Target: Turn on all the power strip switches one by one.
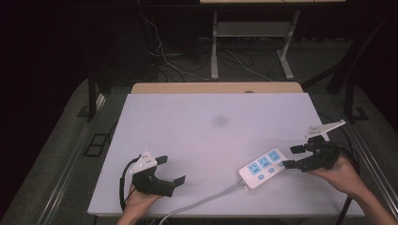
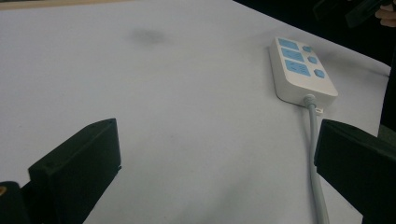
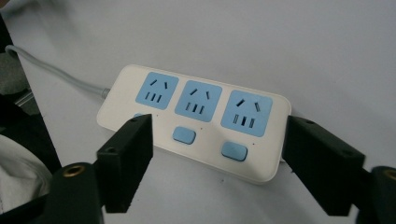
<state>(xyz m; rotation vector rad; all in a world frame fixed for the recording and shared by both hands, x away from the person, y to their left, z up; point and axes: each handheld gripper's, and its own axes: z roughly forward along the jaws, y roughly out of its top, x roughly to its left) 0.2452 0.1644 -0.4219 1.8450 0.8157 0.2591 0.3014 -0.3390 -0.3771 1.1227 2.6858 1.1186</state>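
Resting on the white table (image 1: 197, 140) at lower right of the high view, the power strip (image 1: 263, 167) lies flat, its grey cord (image 1: 202, 202) trailing to the bottom edge. Right gripper (image 1: 293, 157) sits at its far end, jaws apart, not gripping. Left gripper (image 1: 171, 171), lower left, jaws wide apart, holding nothing.

White power strip (image 1: 262, 168) lies near desk's (image 1: 216, 126) front right corner, grey cord (image 1: 197, 204) trailing off front edge. Right gripper (image 1: 291, 157) at strip's right end, jaws apart, lower one touching it. Left gripper (image 1: 171, 169) near front left corner, jaws wide, nothing between.
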